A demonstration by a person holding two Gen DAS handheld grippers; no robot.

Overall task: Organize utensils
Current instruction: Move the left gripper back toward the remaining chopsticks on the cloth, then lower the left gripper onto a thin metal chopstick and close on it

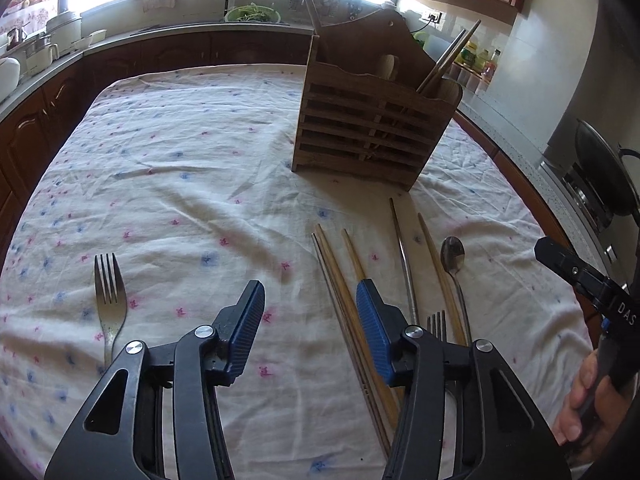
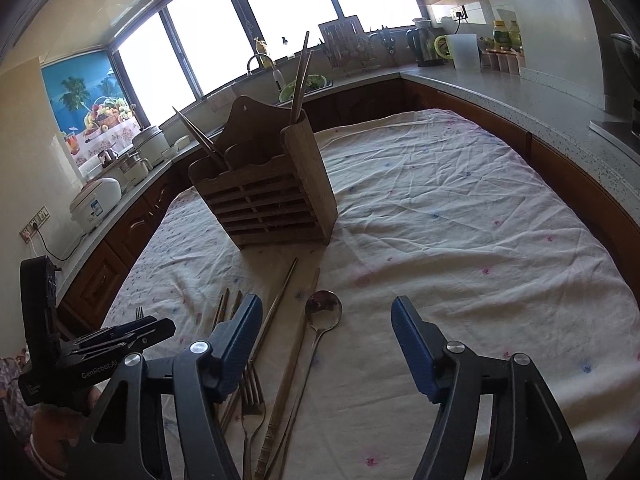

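On the desk (image 1: 168, 152), loose utensils wait before the wooden caddy (image 1: 372, 120).
Both tongs, left tongs (image 1: 310, 312) and right tongs (image 2: 326, 330), hover part-open and empty over chopsticks (image 1: 344, 280) and spoon (image 2: 322, 312), apparently choosing pickups.

white floral tablecloth (image 1: 192, 168), brown wooden caddy (image 1: 360, 136)
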